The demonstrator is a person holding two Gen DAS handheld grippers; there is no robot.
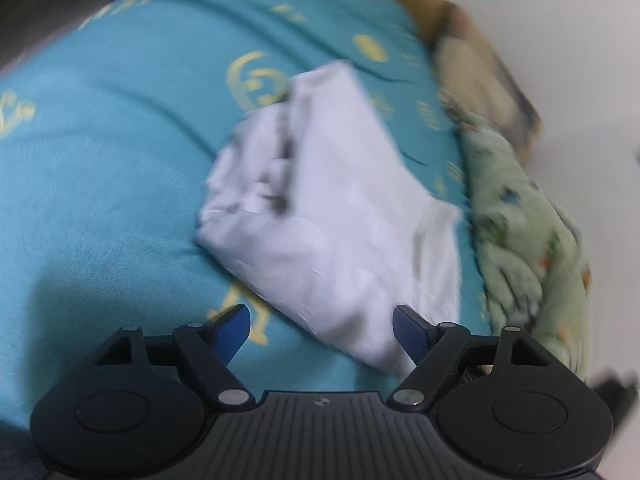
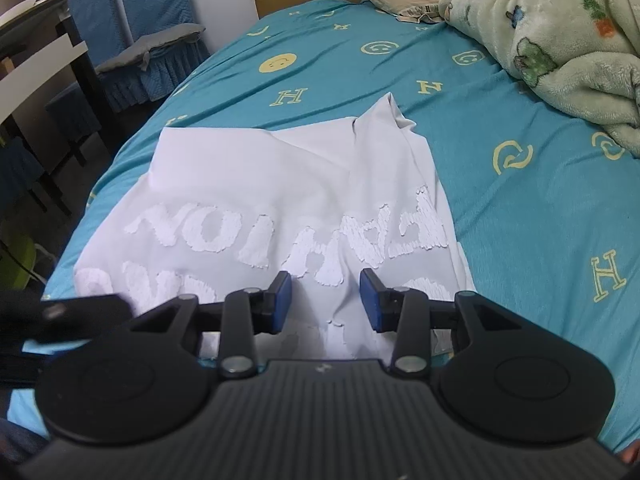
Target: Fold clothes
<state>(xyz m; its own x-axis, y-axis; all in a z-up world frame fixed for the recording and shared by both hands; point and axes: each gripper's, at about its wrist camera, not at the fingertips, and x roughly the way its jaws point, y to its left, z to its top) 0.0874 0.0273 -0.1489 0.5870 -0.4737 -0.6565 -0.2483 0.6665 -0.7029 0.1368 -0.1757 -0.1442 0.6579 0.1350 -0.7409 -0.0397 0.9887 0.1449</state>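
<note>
each tool is matte black: ribbed central housing, two round discs at the lower corners, silver pivot screws, linked arms ending in blue textured pads (image 1: 234, 330).

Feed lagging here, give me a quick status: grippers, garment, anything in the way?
Left hand-held gripper open, empty. Right hand-held gripper open, empty, over white shirt. Shirt partly folded on teal bedsheet. Green blanket bunched aside, clear of shirt.
</note>
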